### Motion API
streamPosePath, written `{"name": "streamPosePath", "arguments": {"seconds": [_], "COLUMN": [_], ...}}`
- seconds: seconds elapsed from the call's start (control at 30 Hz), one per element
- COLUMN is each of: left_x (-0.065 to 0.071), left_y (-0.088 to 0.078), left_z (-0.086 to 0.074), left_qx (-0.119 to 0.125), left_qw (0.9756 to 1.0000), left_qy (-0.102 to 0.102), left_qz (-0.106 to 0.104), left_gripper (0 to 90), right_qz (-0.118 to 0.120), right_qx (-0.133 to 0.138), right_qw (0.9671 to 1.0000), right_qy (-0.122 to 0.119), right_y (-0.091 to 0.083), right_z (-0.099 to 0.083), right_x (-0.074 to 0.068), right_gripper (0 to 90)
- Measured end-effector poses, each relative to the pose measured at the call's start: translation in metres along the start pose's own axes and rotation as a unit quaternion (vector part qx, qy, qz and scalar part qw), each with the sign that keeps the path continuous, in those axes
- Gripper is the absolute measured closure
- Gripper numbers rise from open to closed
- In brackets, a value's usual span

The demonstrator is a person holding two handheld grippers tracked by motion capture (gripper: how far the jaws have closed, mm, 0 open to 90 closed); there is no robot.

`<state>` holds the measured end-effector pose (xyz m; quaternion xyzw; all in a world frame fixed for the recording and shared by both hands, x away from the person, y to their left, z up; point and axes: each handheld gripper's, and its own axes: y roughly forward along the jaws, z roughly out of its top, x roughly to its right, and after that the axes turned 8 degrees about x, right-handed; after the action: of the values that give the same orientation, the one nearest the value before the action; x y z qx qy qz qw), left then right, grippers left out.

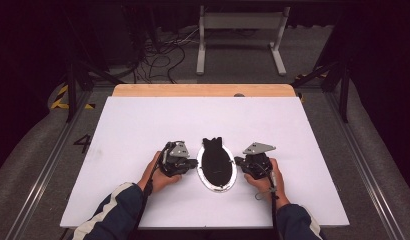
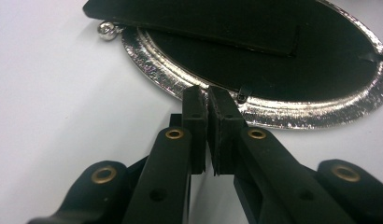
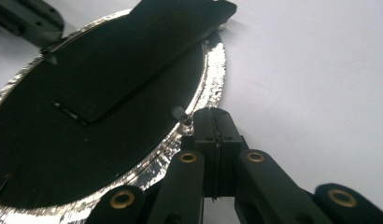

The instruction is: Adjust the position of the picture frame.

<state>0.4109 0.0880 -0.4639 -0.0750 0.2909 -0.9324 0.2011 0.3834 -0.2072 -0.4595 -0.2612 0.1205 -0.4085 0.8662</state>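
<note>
A white rectangular surface (image 1: 143, 130) lies over a light wooden tabletop, whose bare strip (image 1: 203, 90) shows along the far edge. Near the front middle of the surface lies an oval picture frame with a silver hammered metal rim and a black back panel (image 1: 216, 165), face down, its black fold-out stand (image 1: 212, 145) pointing toward the far edge.

The left gripper (image 1: 193, 163) rests just beside the frame's left rim, held in the person's left hand (image 1: 155, 175). In the left gripper view its jaws stand nearly together, a thin slit between the pads, with nothing in it; the tips sit at the silver rim (image 2: 283, 114), beside a small black turn clip (image 2: 243, 94).

The right gripper (image 1: 238, 161) lies at the frame's right rim, held in the right hand (image 1: 268, 181); its jaws are pressed fully together, empty, the tips beside another small clip (image 3: 180, 113).

Beyond the surface the room is dark: grey carpeted floor (image 1: 313, 55), a tangle of black cables (image 1: 160, 55), a white metal stand with two feet (image 1: 240, 30), black frame legs at either side, and yellow-and-black hazard tape (image 1: 60, 97).
</note>
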Motion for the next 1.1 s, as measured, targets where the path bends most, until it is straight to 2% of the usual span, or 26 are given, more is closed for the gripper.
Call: {"name": "streamPosePath", "arguments": {"seconds": [0.03,0.07,0.13,0.17,0.23,0.4,0.63,0.83,0.9,0.97,1.1], "left_x": [-0.001,-0.002,-0.004,-0.005,-0.005,-0.007,-0.009,-0.010,-0.011,-0.012,-0.015], "left_y": [0.000,-0.001,-0.001,-0.002,-0.002,-0.003,-0.004,-0.004,-0.004,-0.004,-0.005], "left_z": [0.000,-0.001,-0.002,-0.002,-0.002,-0.003,-0.003,-0.003,-0.003,-0.004,-0.004], "left_qx": [0.000,0.000,0.003,0.001,0.000,0.000,0.000,0.000,-0.001,0.001,0.001], "left_qw": [0.9999,0.9999,0.9999,0.9999,0.9998,0.9998,0.9998,0.9996,0.9995,0.9994,0.9993], "left_qy": [-0.002,-0.004,-0.012,-0.003,-0.002,-0.007,-0.004,-0.008,-0.001,-0.003,-0.007], "left_qz": [0.010,0.012,0.012,0.015,0.018,0.019,0.021,0.027,0.032,0.034,0.037], "left_gripper": [86.4,87.5,87.5,87.5,87.6,87.4,86.3,87.3,89.1,89.4,89.4], "right_qz": [0.000,0.011,0.009,0.009,0.009,0.016,0.024,0.030,0.031,0.040,0.047], "right_qx": [0.000,0.001,-0.004,-0.006,-0.008,-0.013,-0.018,-0.018,-0.018,-0.018,-0.020], "right_qw": [1.0000,0.9999,0.9999,0.9998,0.9998,0.9993,0.9986,0.9986,0.9986,0.9986,0.9982], "right_qy": [0.000,0.005,-0.014,-0.017,-0.018,-0.030,-0.042,-0.039,-0.038,-0.028,-0.033], "right_y": [0.000,-0.001,-0.003,-0.003,-0.003,-0.006,-0.009,-0.009,-0.008,-0.008,-0.008], "right_z": [0.000,-0.001,-0.001,-0.001,-0.001,-0.002,-0.003,-0.003,-0.003,-0.003,-0.002], "right_x": [0.000,-0.001,-0.007,-0.009,-0.010,-0.016,-0.023,-0.025,-0.026,-0.026,-0.030], "right_gripper": [90.0,90.0,90.0,90.0,90.0,90.0,90.0,90.0,90.0,90.0,90.0]}}
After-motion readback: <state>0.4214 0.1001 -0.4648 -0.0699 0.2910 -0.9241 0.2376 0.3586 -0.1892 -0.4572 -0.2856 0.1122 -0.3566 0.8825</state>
